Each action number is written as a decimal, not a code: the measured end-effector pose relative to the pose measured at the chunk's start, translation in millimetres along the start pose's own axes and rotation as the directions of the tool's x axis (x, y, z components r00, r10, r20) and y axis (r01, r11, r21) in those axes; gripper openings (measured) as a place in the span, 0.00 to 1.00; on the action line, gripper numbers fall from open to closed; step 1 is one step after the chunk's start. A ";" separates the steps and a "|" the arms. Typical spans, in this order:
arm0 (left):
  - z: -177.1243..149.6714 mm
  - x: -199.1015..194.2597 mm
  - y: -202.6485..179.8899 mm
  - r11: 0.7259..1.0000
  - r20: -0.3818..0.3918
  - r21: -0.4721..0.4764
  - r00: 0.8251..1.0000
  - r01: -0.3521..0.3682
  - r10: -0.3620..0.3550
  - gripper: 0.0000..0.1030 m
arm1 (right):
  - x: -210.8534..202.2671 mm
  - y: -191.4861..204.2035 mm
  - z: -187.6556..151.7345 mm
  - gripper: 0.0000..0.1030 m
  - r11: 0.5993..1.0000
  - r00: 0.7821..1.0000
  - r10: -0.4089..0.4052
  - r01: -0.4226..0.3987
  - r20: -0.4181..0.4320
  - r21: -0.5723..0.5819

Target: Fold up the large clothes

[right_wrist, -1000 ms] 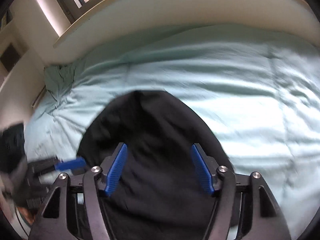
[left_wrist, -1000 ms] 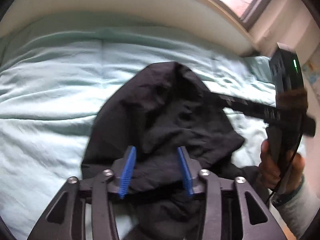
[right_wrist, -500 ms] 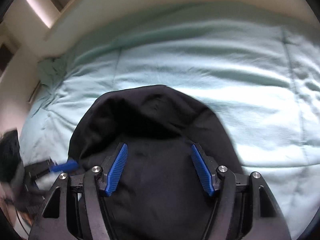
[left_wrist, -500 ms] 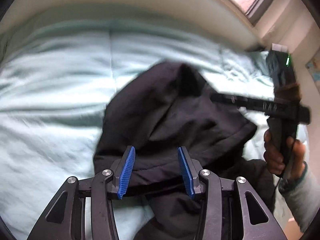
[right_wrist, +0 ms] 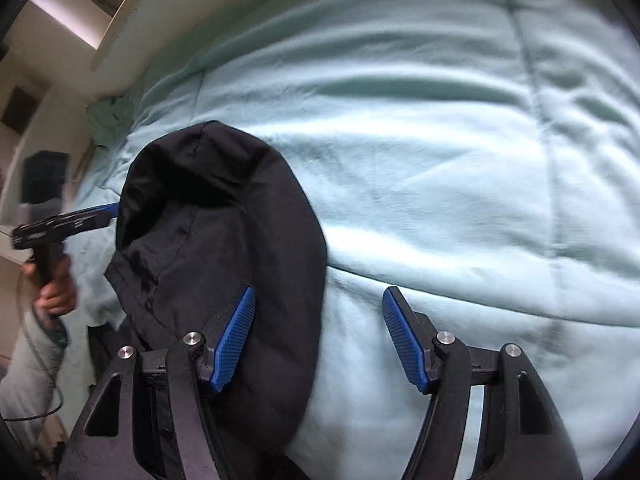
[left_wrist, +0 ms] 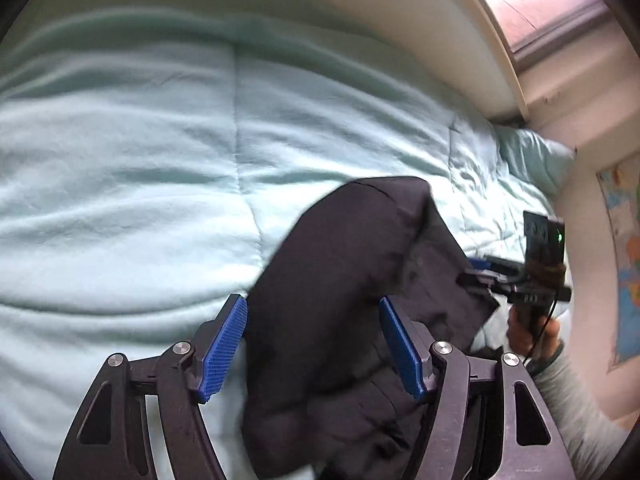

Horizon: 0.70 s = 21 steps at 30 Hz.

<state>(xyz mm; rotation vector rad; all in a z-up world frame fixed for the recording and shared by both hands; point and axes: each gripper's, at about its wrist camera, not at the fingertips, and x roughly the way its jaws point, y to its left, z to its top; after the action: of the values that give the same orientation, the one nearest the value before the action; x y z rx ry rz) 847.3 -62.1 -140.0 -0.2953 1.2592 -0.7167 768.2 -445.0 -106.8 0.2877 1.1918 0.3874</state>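
A black garment lies bunched in a rounded heap on a pale green bedspread. It also shows in the right wrist view. My left gripper is open, its blue pads standing either side of the near part of the garment, just above it. My right gripper is open and empty, above the garment's right edge and the bare bedspread. Each gripper shows in the other's view, the right and the left, both at the garment's edge.
The bed runs to a cream headboard or wall ledge under a window. A crumpled green pillow lies at the bed's corner. A wall with a coloured map stands beside the bed.
Both grippers swung apart: the garment slid right in the left view and left in the right view. The left jaws opened wider. The right gripper no longer straddles the garment.
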 end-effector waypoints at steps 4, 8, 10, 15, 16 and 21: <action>2.3 16.5 16.3 0.993 -0.022 -0.059 0.994 0.102 -0.103 0.68 | 18.5 12.4 5.5 0.48 0.998 0.999 0.035 -0.035 -0.004 -0.049; -6.3 8.5 7.7 0.998 0.043 -0.019 0.998 0.052 -0.051 0.16 | 22.7 39.2 4.6 0.35 0.993 0.999 -0.036 0.039 0.037 -0.109; -16.2 -5.8 -3.9 0.999 0.072 0.029 0.997 0.020 -0.022 0.09 | 11.7 47.7 -1.0 0.23 0.990 0.996 -0.058 0.066 0.071 -0.123; -52.0 -62.8 -54.5 0.988 0.168 0.151 0.986 -0.005 -0.020 0.08 | -43.8 80.8 -28.9 0.17 0.979 0.979 -0.073 0.106 0.188 -0.171; -63.1 -77.0 -70.2 0.983 0.190 0.185 0.982 -0.017 -0.018 0.08 | -63.8 93.8 -41.7 0.17 0.974 0.971 -0.082 0.126 0.225 -0.187; -128.0 -143.5 -143.1 0.942 0.277 0.321 0.961 -0.098 0.006 0.08 | -132.8 145.7 -106.8 0.17 0.938 0.922 -0.163 0.255 0.350 -0.234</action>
<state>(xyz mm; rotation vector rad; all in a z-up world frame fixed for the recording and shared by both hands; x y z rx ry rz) 662.1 -55.6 12.1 -0.0775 0.8635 -0.7998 605.5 -370.8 28.5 -0.0233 0.8189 0.2976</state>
